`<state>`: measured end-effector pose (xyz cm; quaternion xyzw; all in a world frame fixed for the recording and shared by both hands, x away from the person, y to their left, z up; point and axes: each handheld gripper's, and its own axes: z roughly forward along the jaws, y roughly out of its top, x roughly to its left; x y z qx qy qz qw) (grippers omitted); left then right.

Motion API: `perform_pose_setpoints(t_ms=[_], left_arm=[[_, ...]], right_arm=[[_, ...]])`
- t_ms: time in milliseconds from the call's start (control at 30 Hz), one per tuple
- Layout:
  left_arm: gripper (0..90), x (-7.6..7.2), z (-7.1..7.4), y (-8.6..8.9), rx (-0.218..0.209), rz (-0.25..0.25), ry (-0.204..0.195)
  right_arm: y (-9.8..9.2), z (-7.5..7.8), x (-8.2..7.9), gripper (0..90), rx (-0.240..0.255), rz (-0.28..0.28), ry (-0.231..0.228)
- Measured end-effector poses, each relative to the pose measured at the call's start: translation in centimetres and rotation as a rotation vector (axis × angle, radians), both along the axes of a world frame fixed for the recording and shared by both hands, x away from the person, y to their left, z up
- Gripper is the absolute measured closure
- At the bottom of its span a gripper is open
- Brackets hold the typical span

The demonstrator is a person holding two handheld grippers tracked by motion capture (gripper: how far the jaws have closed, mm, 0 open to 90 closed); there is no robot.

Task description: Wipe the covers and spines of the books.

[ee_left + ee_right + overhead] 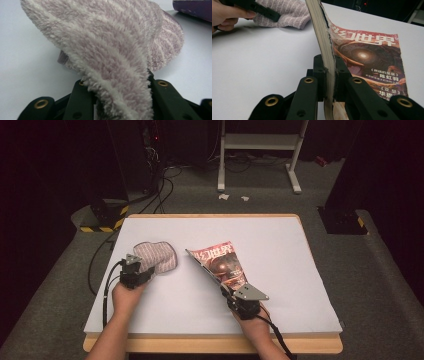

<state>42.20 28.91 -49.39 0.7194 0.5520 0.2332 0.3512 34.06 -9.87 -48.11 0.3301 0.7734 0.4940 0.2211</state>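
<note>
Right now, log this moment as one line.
left gripper: fuzzy pink striped cloth between jaws | right gripper: shut on magazine edge, tilted | white table

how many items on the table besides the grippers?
2. A fuzzy striped cloth at the left, between the left gripper's jaws. A magazine at centre, tilted up on edge, clamped by the right gripper. Nothing seems hidden.
</note>
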Motion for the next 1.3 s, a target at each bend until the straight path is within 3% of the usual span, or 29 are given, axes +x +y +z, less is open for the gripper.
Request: perform_pose_setpoints(t_ms=[133, 300, 533, 867, 1067, 1300], left_arm=[[60.7, -0.1, -0.1, -0.1, 0.003, -0.01, 0.006], [44.7, -0.3, 0.0, -0.1, -0.008, -0.022, 0.014], [31.2, -1.5, 0.9, 0.0, -0.013, -0.016, 0.002], [29.0, -5.1, 2.3, 0.0, -0.033, -0.004, -0.069], [32.0, -6.8, 3.3, -1.4, -0.062, -0.048, -0.134], [34.7, -6.7, 2.2, -4.2, -0.076, -0.138, -0.101]], right_arm=[[0.0, 0.0, 0.0, 83.6, -0.001, 0.0, 0.0], [0.0, 0.0, 0.0, 83.6, -0.001, 0.0, 0.0], [0.0, 0.0, 0.0, 83.6, -0.001, 0.0, -0.001], [0.0, 0.0, 0.0, 83.6, -0.003, -0.002, -0.002], [0.0, 0.1, 0.0, 83.7, -0.003, -0.003, -0.003], [0.0, 0.3, -0.1, 84.0, -0.002, -0.012, -0.016]])
